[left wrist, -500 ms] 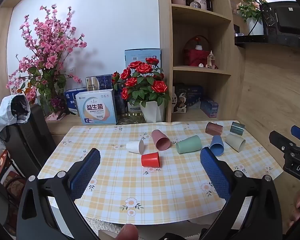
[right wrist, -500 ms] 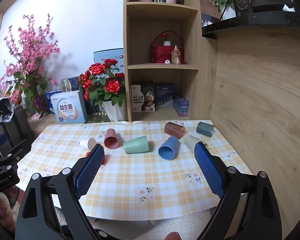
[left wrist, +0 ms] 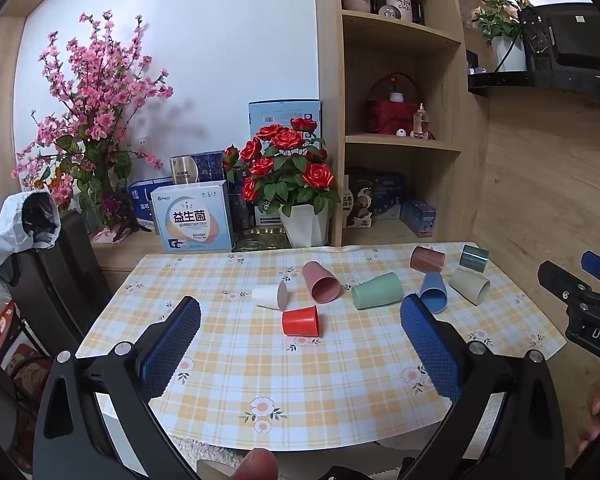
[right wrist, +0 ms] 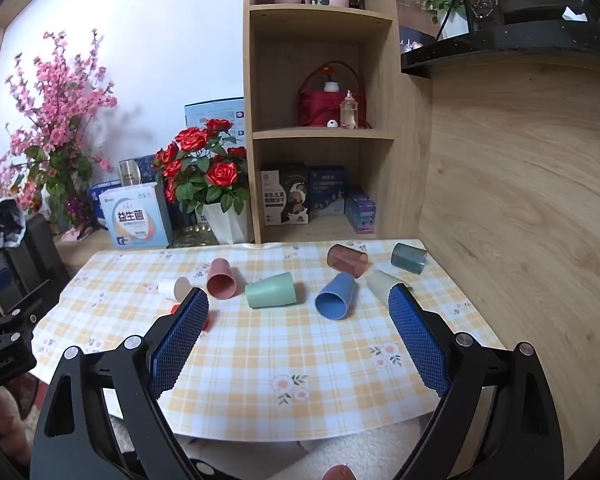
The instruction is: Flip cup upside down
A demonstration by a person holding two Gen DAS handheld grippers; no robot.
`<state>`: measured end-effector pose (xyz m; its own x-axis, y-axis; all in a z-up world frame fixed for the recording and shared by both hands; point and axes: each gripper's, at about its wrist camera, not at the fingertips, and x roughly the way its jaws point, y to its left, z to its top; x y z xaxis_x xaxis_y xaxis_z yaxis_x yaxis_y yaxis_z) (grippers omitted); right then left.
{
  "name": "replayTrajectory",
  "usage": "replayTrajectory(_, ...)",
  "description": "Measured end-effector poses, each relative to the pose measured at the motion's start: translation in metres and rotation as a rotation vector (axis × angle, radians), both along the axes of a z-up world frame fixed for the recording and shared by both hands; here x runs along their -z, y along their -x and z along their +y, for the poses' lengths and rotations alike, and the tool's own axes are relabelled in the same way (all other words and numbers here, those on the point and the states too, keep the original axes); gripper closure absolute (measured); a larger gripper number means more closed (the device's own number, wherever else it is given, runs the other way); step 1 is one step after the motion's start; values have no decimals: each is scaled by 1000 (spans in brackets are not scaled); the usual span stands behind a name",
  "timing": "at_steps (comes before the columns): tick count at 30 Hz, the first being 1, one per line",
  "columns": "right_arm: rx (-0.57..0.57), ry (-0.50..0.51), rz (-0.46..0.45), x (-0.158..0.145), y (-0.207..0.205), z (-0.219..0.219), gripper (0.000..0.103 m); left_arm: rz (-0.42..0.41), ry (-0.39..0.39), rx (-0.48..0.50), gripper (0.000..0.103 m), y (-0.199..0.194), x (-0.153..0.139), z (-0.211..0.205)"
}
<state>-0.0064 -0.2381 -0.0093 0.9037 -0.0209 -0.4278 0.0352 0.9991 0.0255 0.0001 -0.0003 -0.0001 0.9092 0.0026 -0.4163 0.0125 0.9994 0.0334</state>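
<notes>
Several cups lie on their sides on the checked tablecloth [left wrist: 320, 384]: white [left wrist: 269, 296], pink [left wrist: 320, 282], red [left wrist: 301, 321], green [left wrist: 377, 291], blue [left wrist: 434, 291], pale grey-green [left wrist: 469, 285], brown [left wrist: 427, 259] and dark teal [left wrist: 474, 258]. My left gripper [left wrist: 300, 312] is open and empty, held above the near table edge, facing the red cup. My right gripper [right wrist: 298, 304] is open and empty, facing the green cup [right wrist: 271, 290] and blue cup [right wrist: 337, 295]. In the right wrist view its left finger hides most of the red cup.
A pot of red roses [left wrist: 296, 184], boxes [left wrist: 194, 216] and pink blossom [left wrist: 88, 120] stand behind the table. A wooden shelf unit [right wrist: 320, 120] and wood wall [right wrist: 520, 200] border the back and right. A black chair [left wrist: 56, 280] stands at the left.
Both views have shifted very slightly; the cups lie where they were and both grippers stay open.
</notes>
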Motion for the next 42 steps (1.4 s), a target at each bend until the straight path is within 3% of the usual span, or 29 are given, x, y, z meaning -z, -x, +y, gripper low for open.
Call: replayTrajectory(42, 9, -10, -4, -6, -1, -5, 14, -5, 4, -2, 5, -1, -8, 3)
